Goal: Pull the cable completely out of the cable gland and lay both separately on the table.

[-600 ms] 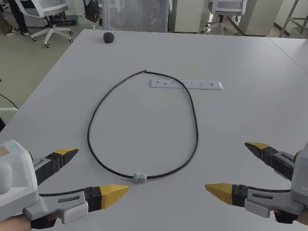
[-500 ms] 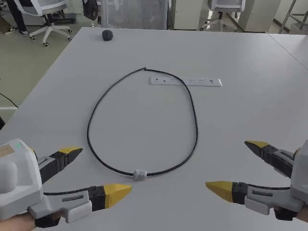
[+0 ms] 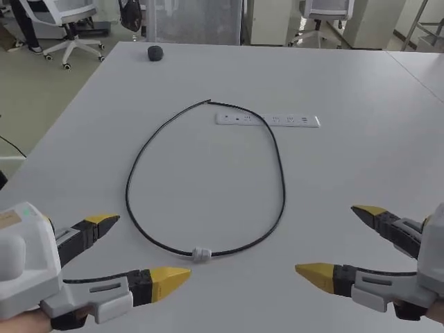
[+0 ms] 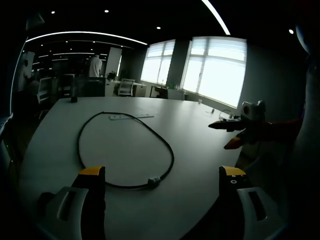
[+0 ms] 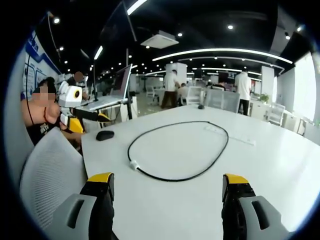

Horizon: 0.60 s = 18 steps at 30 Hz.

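Note:
A black cable [image 3: 280,177] lies in a wide loop on the white table [image 3: 347,83]. A small white cable gland [image 3: 200,254] is threaded on the loop's near stretch. The left gripper view shows the cable [image 4: 170,150] and gland [image 4: 154,181] ahead of its jaws; the right gripper view has the cable [image 5: 220,147] and gland [image 5: 133,164] too. My left gripper [image 3: 142,250] hovers open at the near left, short of the gland. My right gripper [image 3: 334,239] hovers open at the near right. Neither touches anything.
A white power strip [image 3: 268,120] lies under the loop's far side. A dark round object [image 3: 155,53] sits near the table's far edge. Office chairs [image 3: 55,21] stand beyond the table. A black mouse [image 5: 105,135] shows in the right gripper view.
Both grippers have stayed about where they were, with jaws still open. The head camera has shifted slightly. Cable and gland have not moved.

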### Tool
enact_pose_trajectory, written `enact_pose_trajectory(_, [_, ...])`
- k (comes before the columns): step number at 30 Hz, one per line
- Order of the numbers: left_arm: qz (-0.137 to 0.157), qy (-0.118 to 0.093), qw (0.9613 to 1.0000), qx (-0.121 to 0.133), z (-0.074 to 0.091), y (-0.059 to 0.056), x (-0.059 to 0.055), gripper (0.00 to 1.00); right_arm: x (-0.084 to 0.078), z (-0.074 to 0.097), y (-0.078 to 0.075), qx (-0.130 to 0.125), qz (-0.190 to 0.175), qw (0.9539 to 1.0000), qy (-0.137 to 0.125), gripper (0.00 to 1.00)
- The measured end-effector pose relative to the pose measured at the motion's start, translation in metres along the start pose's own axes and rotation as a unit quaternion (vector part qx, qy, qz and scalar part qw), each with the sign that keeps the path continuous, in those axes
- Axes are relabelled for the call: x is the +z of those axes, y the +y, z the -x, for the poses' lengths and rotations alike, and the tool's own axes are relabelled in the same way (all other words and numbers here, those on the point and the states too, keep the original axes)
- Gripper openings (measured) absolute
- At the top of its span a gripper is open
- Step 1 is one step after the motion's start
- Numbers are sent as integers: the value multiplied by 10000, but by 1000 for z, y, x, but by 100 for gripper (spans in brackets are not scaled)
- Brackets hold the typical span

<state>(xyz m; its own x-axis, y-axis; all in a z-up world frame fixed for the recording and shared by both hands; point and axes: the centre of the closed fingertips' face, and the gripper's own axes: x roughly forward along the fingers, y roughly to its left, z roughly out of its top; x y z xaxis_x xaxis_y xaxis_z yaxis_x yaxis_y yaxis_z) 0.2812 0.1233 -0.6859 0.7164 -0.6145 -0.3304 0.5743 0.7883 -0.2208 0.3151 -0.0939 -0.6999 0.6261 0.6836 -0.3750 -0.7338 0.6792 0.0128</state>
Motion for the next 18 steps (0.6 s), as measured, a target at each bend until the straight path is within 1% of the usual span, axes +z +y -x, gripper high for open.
enact_pose_trajectory(8, [-10,17,10000,-23,0,-1,-1,94,1,0,-1,-36,-14,10000,-19,90])
enact_pose_trajectory(18, [-9,22,10000,-40,1,-1,0,93,1,-1,1,-2,-27,10000,1,90])
